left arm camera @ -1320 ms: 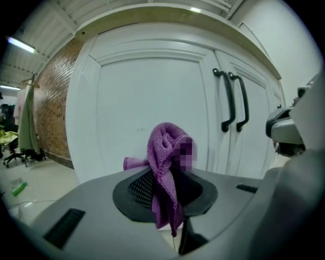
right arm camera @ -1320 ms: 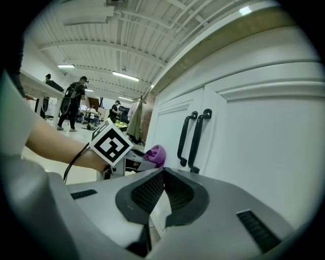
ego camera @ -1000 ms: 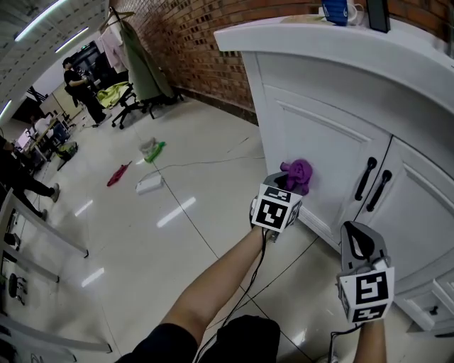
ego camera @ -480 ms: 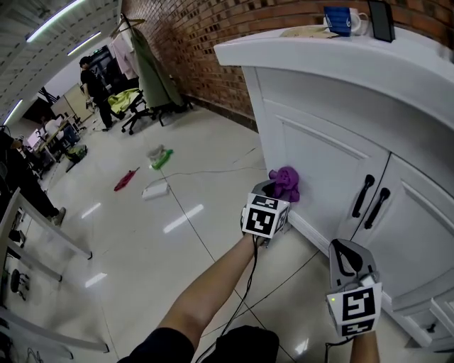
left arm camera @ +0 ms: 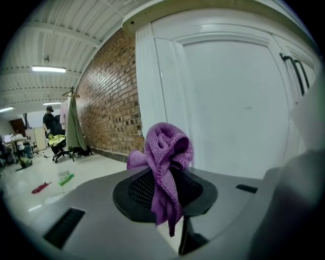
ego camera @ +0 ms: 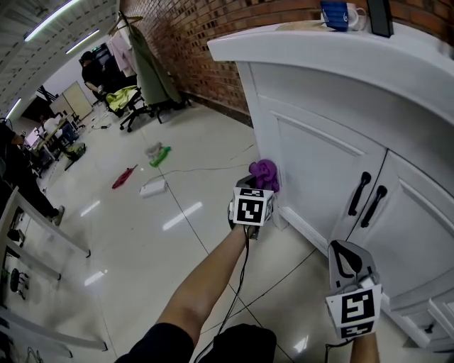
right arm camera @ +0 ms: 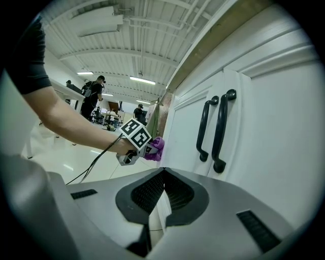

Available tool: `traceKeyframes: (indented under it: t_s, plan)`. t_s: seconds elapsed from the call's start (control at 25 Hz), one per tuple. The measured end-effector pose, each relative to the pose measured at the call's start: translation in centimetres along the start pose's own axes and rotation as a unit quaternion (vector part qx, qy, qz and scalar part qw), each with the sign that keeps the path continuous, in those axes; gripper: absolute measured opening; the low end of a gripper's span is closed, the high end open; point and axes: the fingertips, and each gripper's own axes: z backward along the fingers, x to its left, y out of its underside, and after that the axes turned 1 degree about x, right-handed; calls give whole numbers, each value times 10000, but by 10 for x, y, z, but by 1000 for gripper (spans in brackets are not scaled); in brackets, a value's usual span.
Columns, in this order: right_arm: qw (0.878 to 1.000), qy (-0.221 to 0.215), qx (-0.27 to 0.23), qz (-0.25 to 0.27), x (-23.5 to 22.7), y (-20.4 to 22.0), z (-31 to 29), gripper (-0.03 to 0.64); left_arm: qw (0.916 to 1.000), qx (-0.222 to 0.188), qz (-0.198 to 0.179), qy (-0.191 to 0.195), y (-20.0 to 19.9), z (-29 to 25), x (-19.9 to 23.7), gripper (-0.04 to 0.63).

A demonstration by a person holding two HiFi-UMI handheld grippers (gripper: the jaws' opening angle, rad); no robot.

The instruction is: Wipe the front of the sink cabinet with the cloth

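The left gripper's [left arm camera: 165, 190] fingers clamp the purple cloth [left arm camera: 165, 152], mid-frame at the sink cabinet's [ego camera: 319, 156] left corner edge. Bare floor [ego camera: 142, 241] spreads leftward. At lower right, the right gripper's [right arm camera: 161, 193] fingers are closed and empty, near the door handles [ego camera: 365, 198].

No words, numbers or brand names can be read anywhere here. The left gripper [ego camera: 255, 186] and the right gripper [ego camera: 347, 259] each carry black-and-white square markers [ego camera: 253, 209], which are patterns only, not letters. On the counter [ego camera: 369, 53], far right, stands a blue box [ego camera: 333, 13]; any print on it is too small to read.
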Motion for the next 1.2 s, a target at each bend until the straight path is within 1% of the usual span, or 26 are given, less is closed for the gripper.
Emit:
traceKeyframes:
  t_s: [0.08,0.12,0.24,0.36,0.48,0.56,0.64,0.84,0.92,1.2]
  plan:
    - [9999,-1,-29,96,0,-2,2,2,9998,136,-134,-2,10,-5,-1,83]
    - [9999,7,-32,123,0,-3,3,2,9998,126,-119,45,13,-6,-5,83]
    - [9999,67,13,85,0,-4,5,3,9996,-58,96,271,17,-7,-22,81]
    - [9999,131,57,65,0,-5,7,2,9988,-55,99,475,23,-4,-39,80]
    - [9997,193,94,86,2,-7,10,2,9967,-74,74,805,23,3,-62,80]
    - [9996,240,111,102,4,-9,11,2,9943,-152,-4,1059,19,11,-84,78]
    - [9994,289,127,101,6,-11,12,2,9920,-193,12,1245,17,19,-102,78]
    - [9990,430,139,16,7,-20,17,2,9854,-262,353,1648,10,36,-133,78]
    - [9985,518,177,-34,3,-21,20,2,9826,-282,406,1790,9,42,-147,78]
    - [9954,837,412,-202,-5,-15,31,2,9695,-374,277,2407,8,66,-197,78]
